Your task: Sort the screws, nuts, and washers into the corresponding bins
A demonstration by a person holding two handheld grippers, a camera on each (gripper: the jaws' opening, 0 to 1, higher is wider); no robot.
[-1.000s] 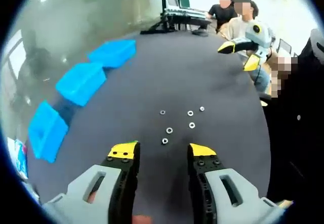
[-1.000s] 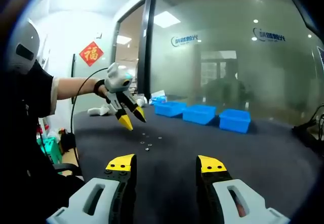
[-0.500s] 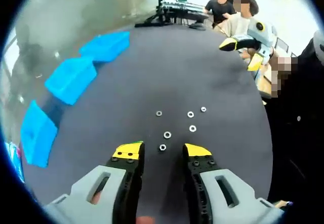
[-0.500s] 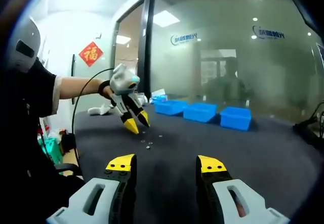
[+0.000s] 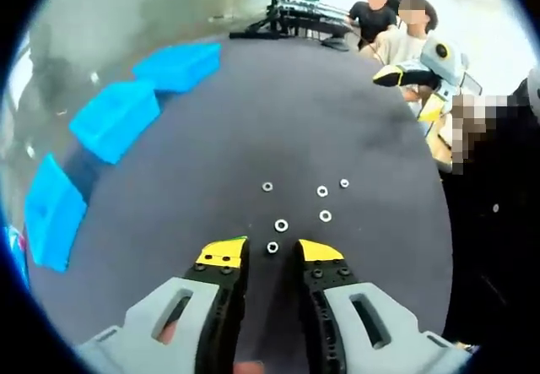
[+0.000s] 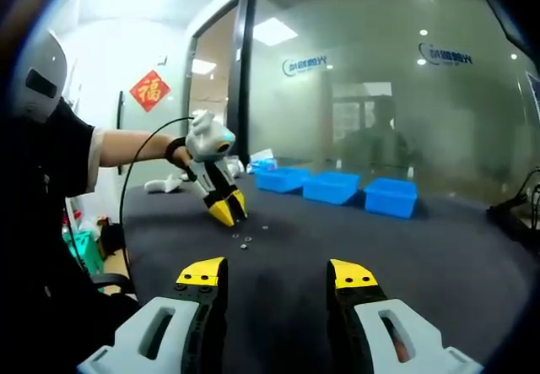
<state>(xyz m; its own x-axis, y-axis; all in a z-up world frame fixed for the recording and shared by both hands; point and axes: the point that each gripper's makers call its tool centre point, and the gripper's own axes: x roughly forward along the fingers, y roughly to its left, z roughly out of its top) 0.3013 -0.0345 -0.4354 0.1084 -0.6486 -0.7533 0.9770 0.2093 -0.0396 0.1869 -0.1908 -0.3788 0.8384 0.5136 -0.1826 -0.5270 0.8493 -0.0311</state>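
As the nearest washer [image 5: 272, 246] lies between its tips | left claw [image 5: 270, 254] half-spread | right claw [image 6: 274, 274] spread

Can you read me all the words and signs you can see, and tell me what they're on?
"福": a gold character on the red diamond sign on the white wall.
Blue logo lettering on the glass wall: too blurred to read.
A second blue logo further along the glass: too blurred to read.
The blue bins, the left gripper and the table: no words that I can see.
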